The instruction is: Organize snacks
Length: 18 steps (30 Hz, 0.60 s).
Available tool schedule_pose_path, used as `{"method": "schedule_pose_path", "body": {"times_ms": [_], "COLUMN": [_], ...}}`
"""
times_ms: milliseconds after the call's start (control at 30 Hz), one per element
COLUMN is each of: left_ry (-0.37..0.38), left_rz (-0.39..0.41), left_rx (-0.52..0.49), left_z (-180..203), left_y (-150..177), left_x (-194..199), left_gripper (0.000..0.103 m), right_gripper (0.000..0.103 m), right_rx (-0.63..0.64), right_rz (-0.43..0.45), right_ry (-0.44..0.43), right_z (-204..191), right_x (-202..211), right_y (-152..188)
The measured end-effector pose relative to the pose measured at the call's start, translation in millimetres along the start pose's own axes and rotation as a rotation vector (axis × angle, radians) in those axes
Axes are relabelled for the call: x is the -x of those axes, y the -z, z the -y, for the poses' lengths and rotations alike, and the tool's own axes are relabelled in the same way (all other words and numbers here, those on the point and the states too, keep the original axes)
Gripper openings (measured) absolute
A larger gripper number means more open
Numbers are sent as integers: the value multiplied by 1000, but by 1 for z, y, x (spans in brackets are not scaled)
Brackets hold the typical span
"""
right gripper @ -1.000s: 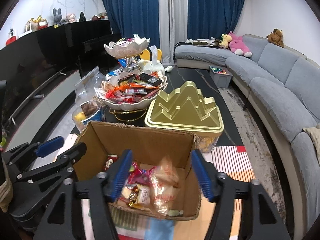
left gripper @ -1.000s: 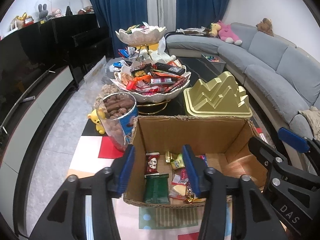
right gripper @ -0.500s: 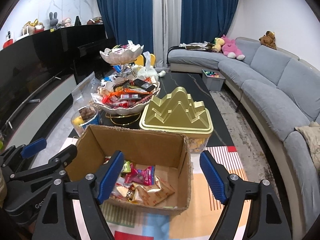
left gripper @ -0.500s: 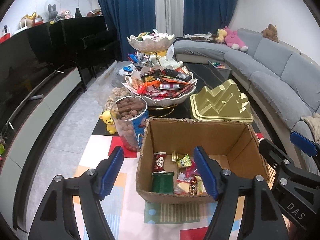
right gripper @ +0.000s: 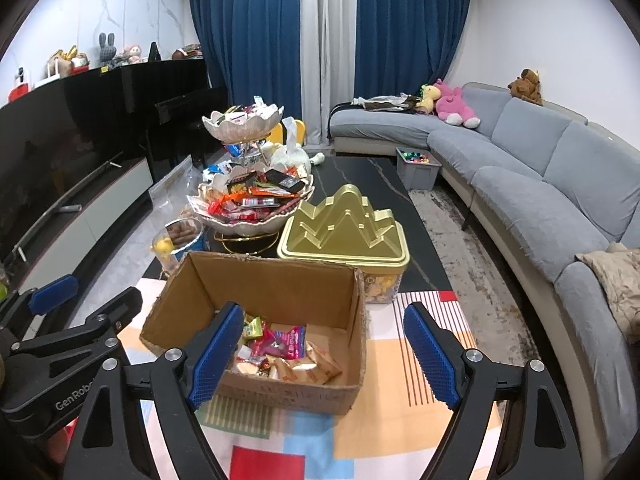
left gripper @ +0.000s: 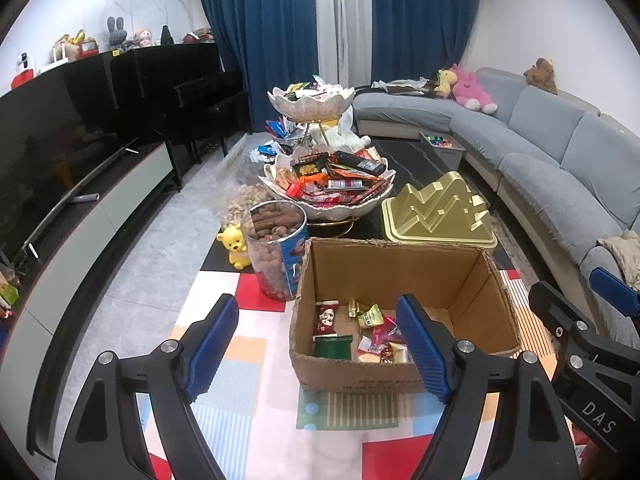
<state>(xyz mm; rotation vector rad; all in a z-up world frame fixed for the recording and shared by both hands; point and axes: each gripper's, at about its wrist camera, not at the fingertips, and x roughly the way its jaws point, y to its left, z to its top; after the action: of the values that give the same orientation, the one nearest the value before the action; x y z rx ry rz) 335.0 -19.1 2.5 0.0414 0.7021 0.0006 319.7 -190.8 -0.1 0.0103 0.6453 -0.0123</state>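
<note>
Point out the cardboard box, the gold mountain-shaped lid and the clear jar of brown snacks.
cardboard box (left gripper: 400, 276), left wrist view, inner back wall.
gold mountain-shaped lid (right gripper: 344, 224), right wrist view, central peak.
clear jar of brown snacks (left gripper: 266, 268), left wrist view, side wall.

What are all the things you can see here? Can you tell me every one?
cardboard box: one, brown, open, on the patchwork cloth in front
snack packets: many, mixed colours, loose in the box
two-tier snack stand: one, cream bowls on gold legs, piled with snacks, behind the box
gold tin: one, mountain-shaped lid, right of the stand
clear tub: one, full of brown snacks, left of the box
yellow bear toy: one, beside the tub
grey sofa: one, curved, right side
plush toys: several, pink, yellow, brown, on the sofa
blue curtains: back wall
left gripper: black, blue pads, open, empty
right gripper: same, open, empty
</note>
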Motion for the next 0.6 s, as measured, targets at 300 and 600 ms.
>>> {"method": "schedule_pose_path", "body": {"times_ms": [300,600], "left_ry": [0,1], "left_rz": [25,33], "left_rx": [-4,2], "left_z": [-1,-3], "left_y": [9,23], "left_x": [24,48], "left_gripper": [86,89], "right_gripper": [83,83], "right_rx": [2,7], "right_rz": [21,34], "right_ry": [0,-2], "right_z": [1,-1], "right_x": [25,50], "right_y": [7,19]}}
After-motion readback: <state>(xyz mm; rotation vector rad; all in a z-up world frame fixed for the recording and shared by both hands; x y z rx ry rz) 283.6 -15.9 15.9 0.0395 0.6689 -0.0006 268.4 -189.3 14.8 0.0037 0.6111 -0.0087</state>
